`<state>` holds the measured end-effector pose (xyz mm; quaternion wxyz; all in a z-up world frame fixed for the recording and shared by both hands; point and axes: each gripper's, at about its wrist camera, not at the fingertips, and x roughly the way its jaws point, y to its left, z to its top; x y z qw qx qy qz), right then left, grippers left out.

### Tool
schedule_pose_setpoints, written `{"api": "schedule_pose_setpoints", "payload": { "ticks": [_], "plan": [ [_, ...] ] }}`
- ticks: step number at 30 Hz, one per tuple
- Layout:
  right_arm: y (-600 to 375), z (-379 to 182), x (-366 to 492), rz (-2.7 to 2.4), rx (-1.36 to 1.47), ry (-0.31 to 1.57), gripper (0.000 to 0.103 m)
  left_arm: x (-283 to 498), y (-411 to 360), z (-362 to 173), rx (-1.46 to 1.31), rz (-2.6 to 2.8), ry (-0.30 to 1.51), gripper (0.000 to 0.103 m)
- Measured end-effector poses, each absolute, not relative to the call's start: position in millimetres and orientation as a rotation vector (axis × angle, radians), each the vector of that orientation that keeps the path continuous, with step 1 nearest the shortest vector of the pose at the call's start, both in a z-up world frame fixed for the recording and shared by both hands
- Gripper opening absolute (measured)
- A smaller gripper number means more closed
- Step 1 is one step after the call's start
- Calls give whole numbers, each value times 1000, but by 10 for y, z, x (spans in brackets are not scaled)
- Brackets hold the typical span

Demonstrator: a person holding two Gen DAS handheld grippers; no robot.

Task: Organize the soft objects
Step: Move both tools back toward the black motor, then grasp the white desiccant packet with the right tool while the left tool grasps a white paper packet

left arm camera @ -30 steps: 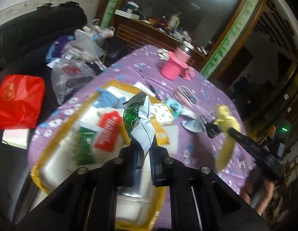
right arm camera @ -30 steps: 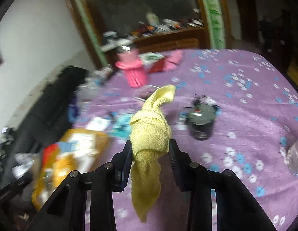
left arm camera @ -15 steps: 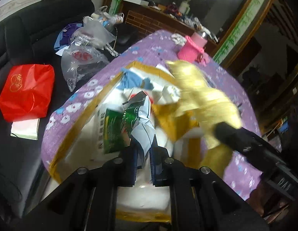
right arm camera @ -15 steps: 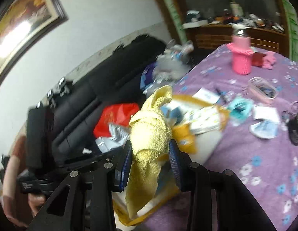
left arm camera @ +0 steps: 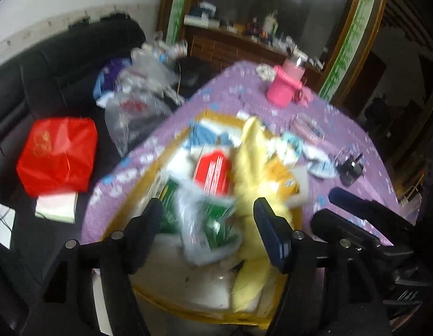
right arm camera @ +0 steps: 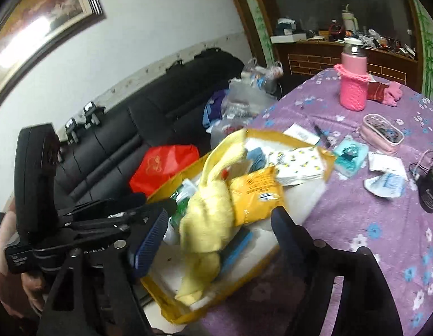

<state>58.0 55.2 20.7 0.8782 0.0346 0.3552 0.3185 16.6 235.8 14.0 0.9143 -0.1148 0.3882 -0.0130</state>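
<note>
Drop step: my right gripper (right arm camera: 216, 232) and left gripper (left arm camera: 208, 224) both spread wide, empty; yellow towel (right arm camera: 208, 221) over bag (right arm camera: 171, 302). Next: I pull clear.

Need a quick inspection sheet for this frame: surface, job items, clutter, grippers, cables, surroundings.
Surface: purple floral tablecloth.
Job's things: yellow towel lying in the yellow-rimmed tray, with packets; a green packet blurred between the left fingers.
Clutter: pink bottle, pink pouch, teal item, papers.
Grippers: left hand-held gripper open; right hand-held gripper open, towel released.
Cables: black charger with a cord.
Surroundings: black sofa, red bag, clear plastic bags, sideboard.
</note>
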Motion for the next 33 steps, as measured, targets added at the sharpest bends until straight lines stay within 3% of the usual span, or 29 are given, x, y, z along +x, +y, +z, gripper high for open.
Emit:
{"api": "schedule_pose_setpoints", "payload": {
  "ticks": [7, 16, 24, 26, 27, 33],
  "plan": [
    [-239, 209, 530, 596, 197, 706, 84, 201, 1915, 393, -195, -139, 758, 67],
    [-1201, -82, 1120, 375, 380, 821, 83, 430, 1254, 394, -154, -274, 809, 67],
    [-1306, -352, 1964, 258, 486, 983, 57, 777, 1063, 348, -172, -267, 863, 67],
    [-1217, -413, 2094, 258, 457, 1016, 35, 897, 1019, 314, -191, -275, 890, 67],
    [-1169, -495, 2167, 268, 448, 1032, 32, 993, 977, 287, -203, -281, 917, 67],
    [-1361, -457, 1969, 336, 450, 991, 29, 1392, 644, 156, -193, -321, 1010, 67]
  ]
}}
